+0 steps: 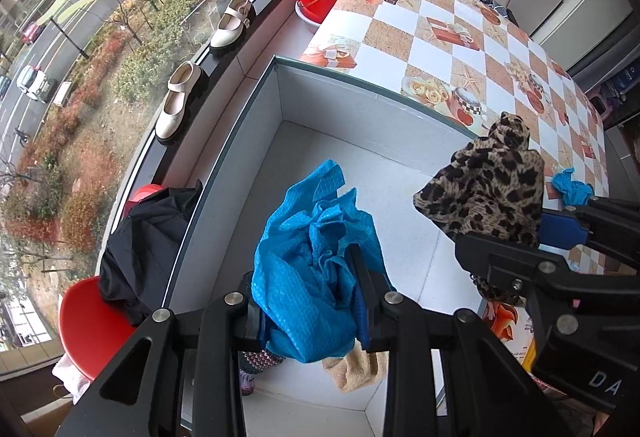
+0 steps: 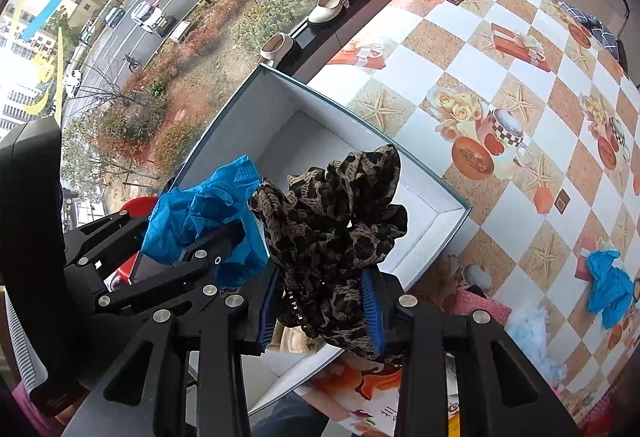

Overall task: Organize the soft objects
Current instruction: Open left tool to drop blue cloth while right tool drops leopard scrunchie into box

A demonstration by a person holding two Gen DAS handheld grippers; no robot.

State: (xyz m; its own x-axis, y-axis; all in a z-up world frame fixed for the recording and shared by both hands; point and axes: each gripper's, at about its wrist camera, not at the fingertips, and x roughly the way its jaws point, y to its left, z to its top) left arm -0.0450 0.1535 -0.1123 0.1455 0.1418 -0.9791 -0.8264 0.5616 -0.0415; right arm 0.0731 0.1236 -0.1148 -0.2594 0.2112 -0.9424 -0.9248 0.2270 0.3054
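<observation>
The left tongs [image 1: 310, 301] pinch a blue cloth [image 1: 316, 269]. The right tongs [image 2: 322, 307] pinch a spotty cloth [image 2: 340, 233]. Both hang over the box [image 1: 360, 125]. The spotty cloth hangs close to the box edge, so it might catch there or drop outside.

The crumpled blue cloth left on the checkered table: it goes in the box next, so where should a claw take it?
Grip the crumpled blue cloth at its raised, bunched top, coming from straight above. It lies in a loose heap on the checkered table, with no flat edge to pinch.
</observation>
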